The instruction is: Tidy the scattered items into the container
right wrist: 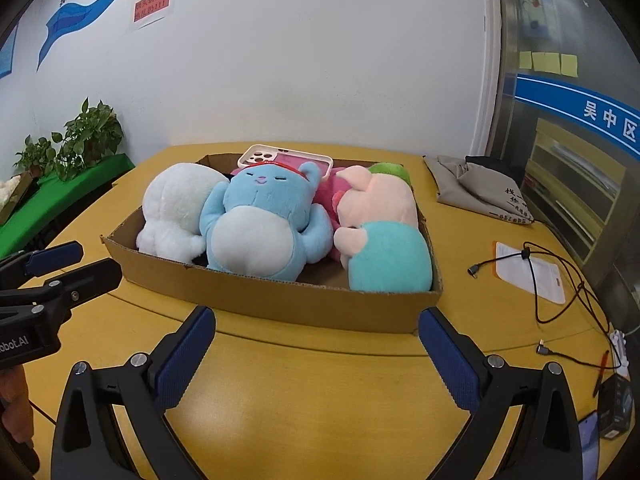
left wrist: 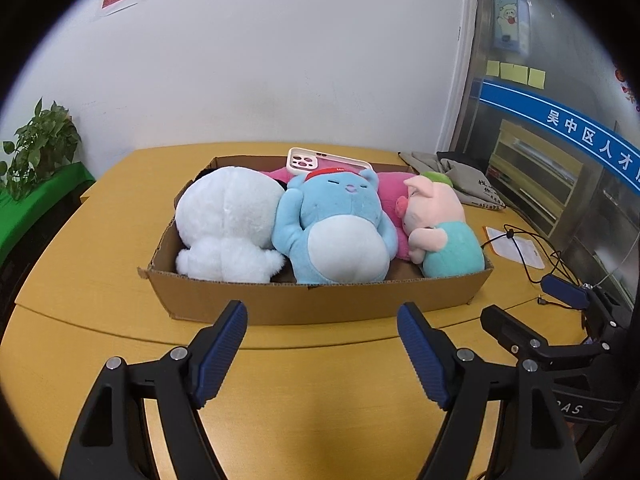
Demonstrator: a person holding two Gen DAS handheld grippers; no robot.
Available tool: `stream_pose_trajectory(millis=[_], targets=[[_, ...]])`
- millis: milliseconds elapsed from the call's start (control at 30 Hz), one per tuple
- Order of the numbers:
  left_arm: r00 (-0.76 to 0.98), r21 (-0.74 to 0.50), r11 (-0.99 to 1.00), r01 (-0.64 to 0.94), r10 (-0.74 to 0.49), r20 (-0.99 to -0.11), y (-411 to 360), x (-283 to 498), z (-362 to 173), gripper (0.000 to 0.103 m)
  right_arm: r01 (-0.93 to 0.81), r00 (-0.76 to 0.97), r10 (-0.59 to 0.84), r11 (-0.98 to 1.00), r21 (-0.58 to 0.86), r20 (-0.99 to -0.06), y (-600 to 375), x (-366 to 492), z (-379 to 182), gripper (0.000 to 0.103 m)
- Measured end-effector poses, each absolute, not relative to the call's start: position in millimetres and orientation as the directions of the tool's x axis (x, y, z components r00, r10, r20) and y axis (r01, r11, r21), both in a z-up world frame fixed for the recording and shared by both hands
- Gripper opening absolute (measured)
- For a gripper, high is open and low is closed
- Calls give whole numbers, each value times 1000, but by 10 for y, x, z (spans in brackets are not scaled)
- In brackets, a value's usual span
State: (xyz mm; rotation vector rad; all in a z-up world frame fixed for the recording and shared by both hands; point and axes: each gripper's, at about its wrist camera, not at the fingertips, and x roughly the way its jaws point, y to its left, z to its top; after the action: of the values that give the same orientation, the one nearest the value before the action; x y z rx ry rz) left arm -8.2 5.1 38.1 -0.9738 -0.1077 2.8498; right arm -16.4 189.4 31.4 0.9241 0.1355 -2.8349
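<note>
Your left gripper point(left wrist: 322, 354) and right gripper point(right wrist: 316, 360) both hover with jaws spread and nothing between them, just in front of the shallow brown cardboard box point(left wrist: 316, 300). Inside the box lie a white plush toy point(left wrist: 228, 224), a blue plush cat point(left wrist: 336, 228), a pink plush pig point(left wrist: 440, 228) and a pale phone case point(left wrist: 320, 162)

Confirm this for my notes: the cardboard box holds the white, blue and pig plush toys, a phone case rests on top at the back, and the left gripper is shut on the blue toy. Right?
Not quite. The left gripper is open and empty, over the table short of the cardboard box, as the left wrist view shows. The white plush, blue plush, pig plush and phone case are as stated.
</note>
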Motion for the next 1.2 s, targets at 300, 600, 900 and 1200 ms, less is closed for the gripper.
stream_pose_trajectory(millis=[300,600,900,1200], targets=[[-791,-77,-991,-112,136,-597,167,60,414,77,161,-811,-97,-985,-60,-576,1932,-1,337,103],[-783,-89,-989,-119,149,-605,198,87,374,77,157,-799,-98,-986,-49,-593,1962,50,264,103],[-780,-104,-987,-125,163,-605,205,122,373,77,152,-798,-91,-987,-53,-596,1924,117,255,103],[-781,-112,-987,-115,159,-604,149,137,366,77,150,-798,-90,-987,-51,-595,1912,150,260,103]])
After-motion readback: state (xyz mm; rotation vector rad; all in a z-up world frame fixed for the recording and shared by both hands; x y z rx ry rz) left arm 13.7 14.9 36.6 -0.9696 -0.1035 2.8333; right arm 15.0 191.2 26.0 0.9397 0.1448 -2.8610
